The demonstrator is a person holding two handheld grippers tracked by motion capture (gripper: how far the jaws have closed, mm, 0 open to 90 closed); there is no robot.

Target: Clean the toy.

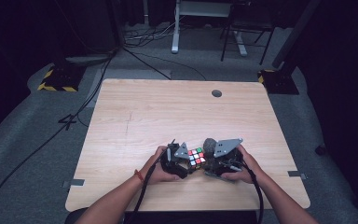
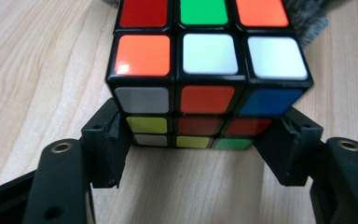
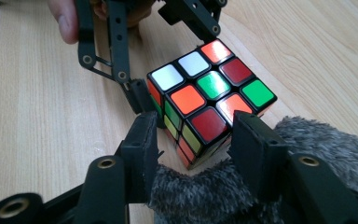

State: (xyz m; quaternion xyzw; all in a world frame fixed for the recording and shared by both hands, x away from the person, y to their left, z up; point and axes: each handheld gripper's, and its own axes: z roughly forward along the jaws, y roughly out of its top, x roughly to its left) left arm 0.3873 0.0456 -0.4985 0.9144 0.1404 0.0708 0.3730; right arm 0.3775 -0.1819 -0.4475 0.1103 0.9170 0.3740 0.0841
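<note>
The fingers (image 2: 107, 140) of the left gripper (image 2: 196, 142) are seen closed on the lower layers of a puzzle cube (image 2: 205, 70), 1 pad pressed against each of 2 opposite side faces, as shown in the left gripper view. In that view the cube rests on the tabletop (image 2: 37, 70), with orange, white and white stickers along the near edge of its top face and a strip of grey fur just behind it.

In the right gripper view, the fingers (image 3: 142, 140) of the right gripper (image 3: 196, 135) are set around the near corner of the cube (image 3: 209, 98), and a grey furry cloth (image 3: 242, 186) is bunched between and below them. Whether those pads press on the cube or on the cloth cannot be told. The left gripper (image 3: 144, 93) is seen farther off in the same view, meeting the cube from the opposite side, with a fingertip of the person's hand (image 3: 63, 21) behind it.

From the high view, the cube (image 1: 196, 157) is placed between the left gripper (image 1: 177, 158) and the right gripper (image 1: 219, 158), near the front edge of the tabletop (image 1: 168, 112), slightly right of its middle. Each gripper is held in 1 hand, and both forearms enter from the bottom.
</note>
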